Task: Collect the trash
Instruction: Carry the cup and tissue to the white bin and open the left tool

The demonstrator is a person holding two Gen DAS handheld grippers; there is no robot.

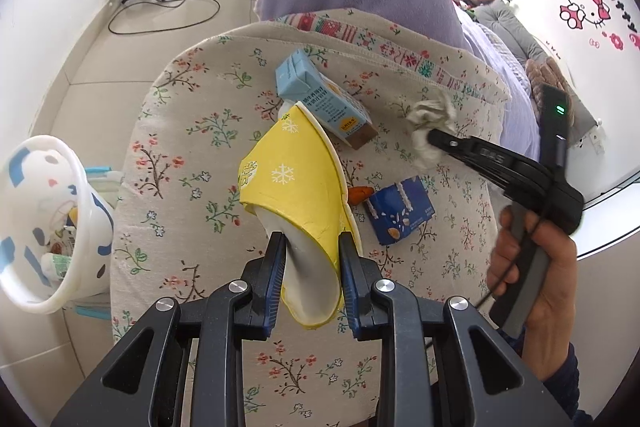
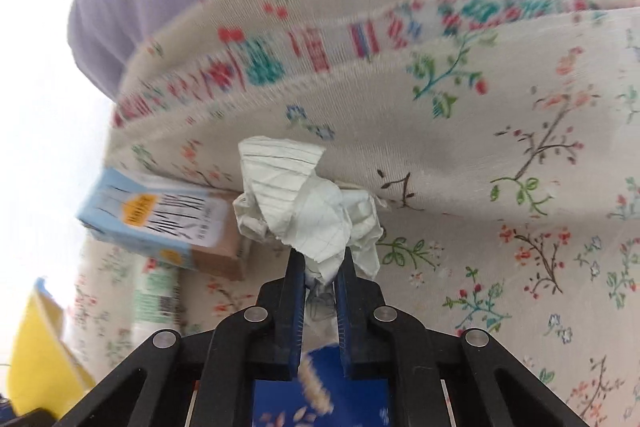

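On the floral-clothed desk [image 1: 192, 155], the left gripper [image 1: 312, 247] has its jaws clamped on a flattened yellow cup [image 1: 288, 171], the right gripper [image 2: 320, 263] pinches crumpled paper [image 2: 304, 203], 2 cartons lying between, a white bin [image 1: 44, 219] left.

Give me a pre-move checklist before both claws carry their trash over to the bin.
1. Left claw shut on squashed yellow paper cup: ok.
2. Right claw shut on crumpled white lined paper ball: ok.
3. White cartoon-print plastic bin in view, mouth unblocked: ok.
4. Room left in bin: cannot tell.
5. Light blue drink carton and dark blue carton lie clear of both grips on the floral cloth: ok.
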